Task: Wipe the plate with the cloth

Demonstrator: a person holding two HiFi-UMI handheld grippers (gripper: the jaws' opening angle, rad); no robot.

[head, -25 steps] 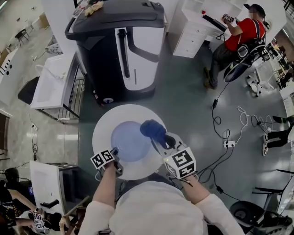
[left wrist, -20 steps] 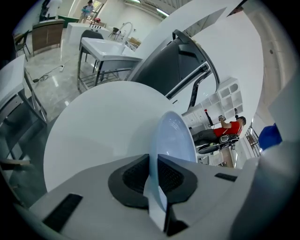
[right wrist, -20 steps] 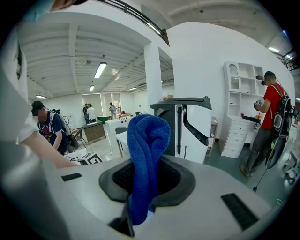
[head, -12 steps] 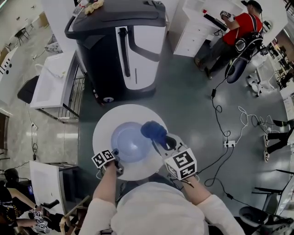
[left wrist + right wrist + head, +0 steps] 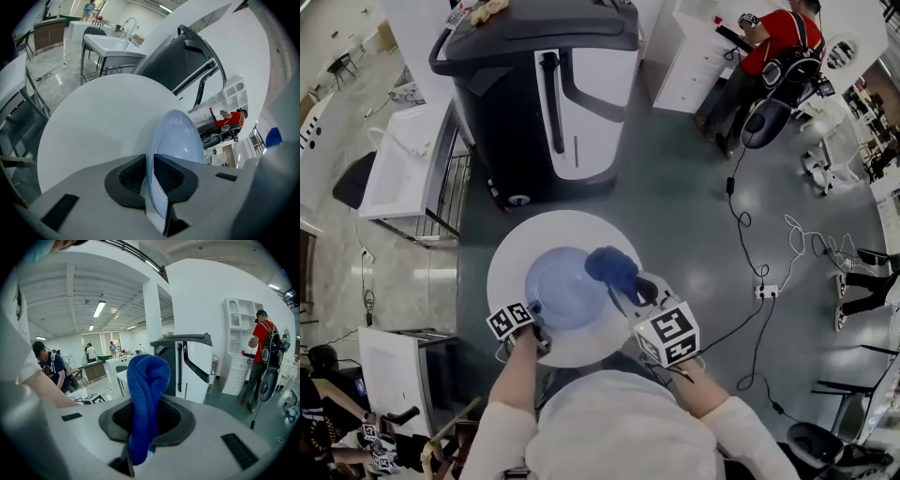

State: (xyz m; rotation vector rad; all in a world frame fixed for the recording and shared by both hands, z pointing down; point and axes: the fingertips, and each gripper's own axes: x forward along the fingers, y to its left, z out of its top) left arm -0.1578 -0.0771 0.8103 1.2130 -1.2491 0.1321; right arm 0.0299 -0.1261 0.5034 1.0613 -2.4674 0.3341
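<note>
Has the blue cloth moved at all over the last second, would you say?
No; the blue cloth stays at the plate's right rim, judged against the round table.

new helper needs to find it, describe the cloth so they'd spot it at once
Find the round white table below the big dark machine. By the right edge of the pale blue plate there, the cloth is pinched in the right tongs. It is the only deep blue, bunched, fuzzy thing.
</note>
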